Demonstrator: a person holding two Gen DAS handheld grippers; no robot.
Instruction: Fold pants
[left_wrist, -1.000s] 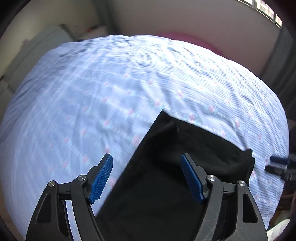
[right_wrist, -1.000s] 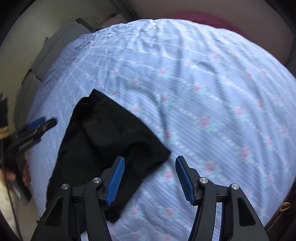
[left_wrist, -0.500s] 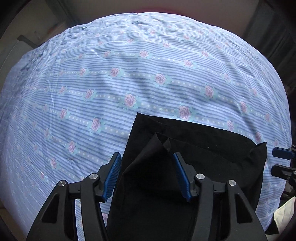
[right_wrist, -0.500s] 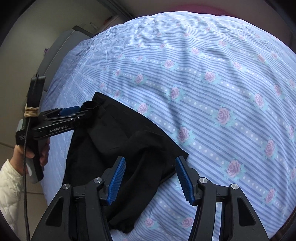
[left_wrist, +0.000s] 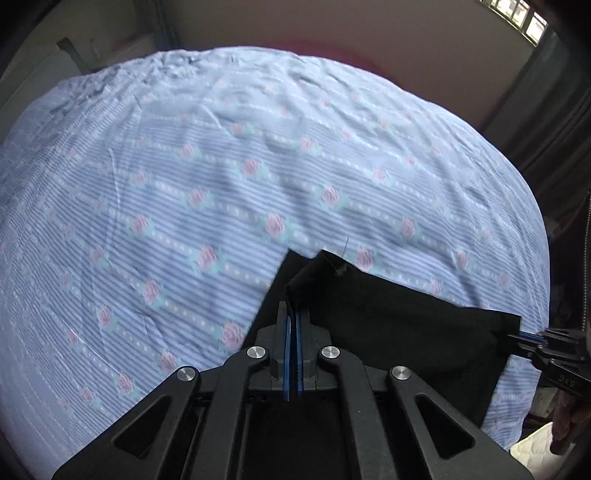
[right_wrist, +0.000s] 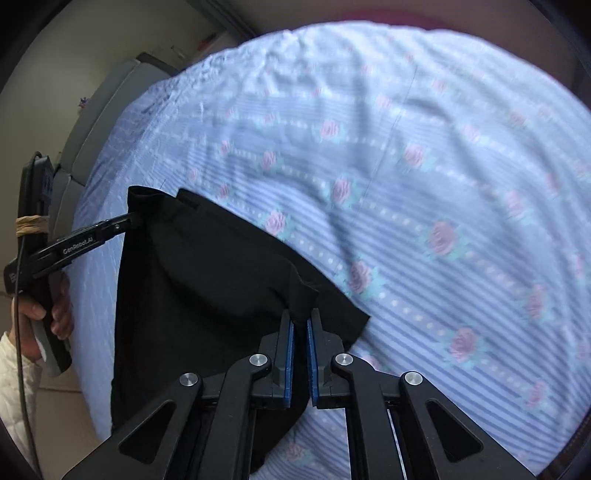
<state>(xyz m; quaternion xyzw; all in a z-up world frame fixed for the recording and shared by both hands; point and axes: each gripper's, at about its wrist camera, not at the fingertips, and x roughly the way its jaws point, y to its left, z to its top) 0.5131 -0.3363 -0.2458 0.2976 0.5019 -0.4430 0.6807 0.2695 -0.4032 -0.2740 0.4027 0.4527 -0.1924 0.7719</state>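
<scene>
Pants (right_wrist: 207, 295) pinched (both grippers).

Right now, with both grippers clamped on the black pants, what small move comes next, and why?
Probably lift both corners together: the left gripper and right gripper are each shut on an end of the pants, which lie slack on the floral bedsheet.

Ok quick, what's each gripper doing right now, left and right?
Left gripper: shut on a corner of the black pants.
Right gripper: shut on the pants' other corner.
</scene>
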